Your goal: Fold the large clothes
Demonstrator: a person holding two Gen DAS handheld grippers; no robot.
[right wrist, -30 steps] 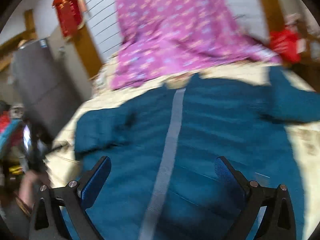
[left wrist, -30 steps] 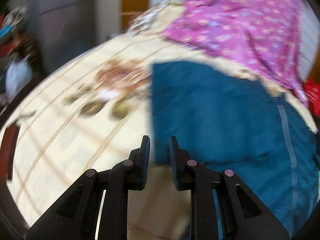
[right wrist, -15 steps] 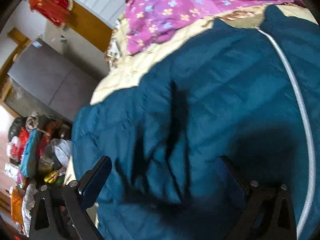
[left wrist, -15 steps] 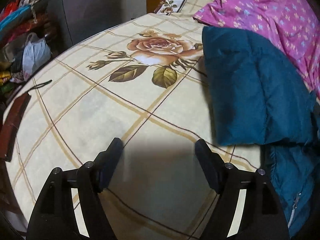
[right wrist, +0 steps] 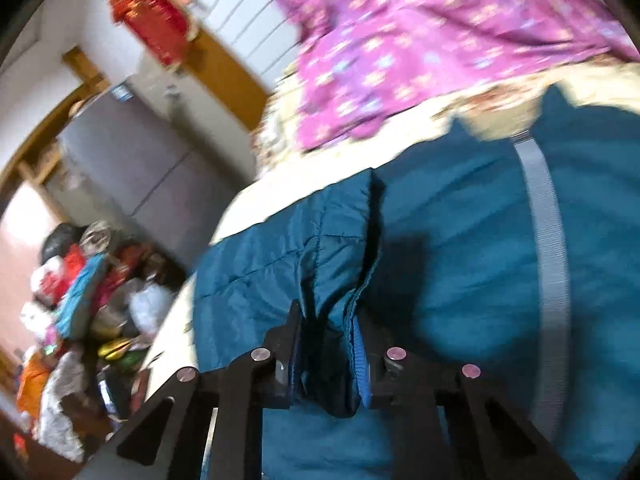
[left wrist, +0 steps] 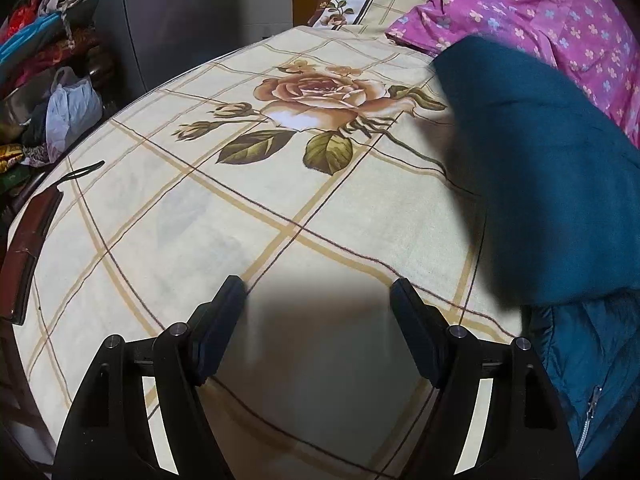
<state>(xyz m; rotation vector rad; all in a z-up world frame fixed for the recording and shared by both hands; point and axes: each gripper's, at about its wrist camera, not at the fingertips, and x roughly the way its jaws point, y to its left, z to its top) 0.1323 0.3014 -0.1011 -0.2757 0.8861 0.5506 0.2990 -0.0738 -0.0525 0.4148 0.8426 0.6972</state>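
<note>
Left tool (left wrist: 318, 300) hovers low over the bed (left wrist: 208, 200), jaws spread wide, nothing between them. Right tool (right wrist: 328, 344) is clamped on a bunched fold, probably a cuff, of the teal jacket (right wrist: 460, 240), which lies spread across the bed beside the purple floral cloth (right wrist: 400, 52).

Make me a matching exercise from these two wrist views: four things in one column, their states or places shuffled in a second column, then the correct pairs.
Column one:
1. left gripper
2. right gripper
3. teal jacket
4. purple floral cloth

Column two:
A. lies at the far end of the bed, beyond the jacket
B. open, empty, above the rose-print bedsheet
C. spread on the bed, a grey strip running down it
D. shut on a bunched fold of teal fabric

Pairs: 1-B, 2-D, 3-C, 4-A
</note>
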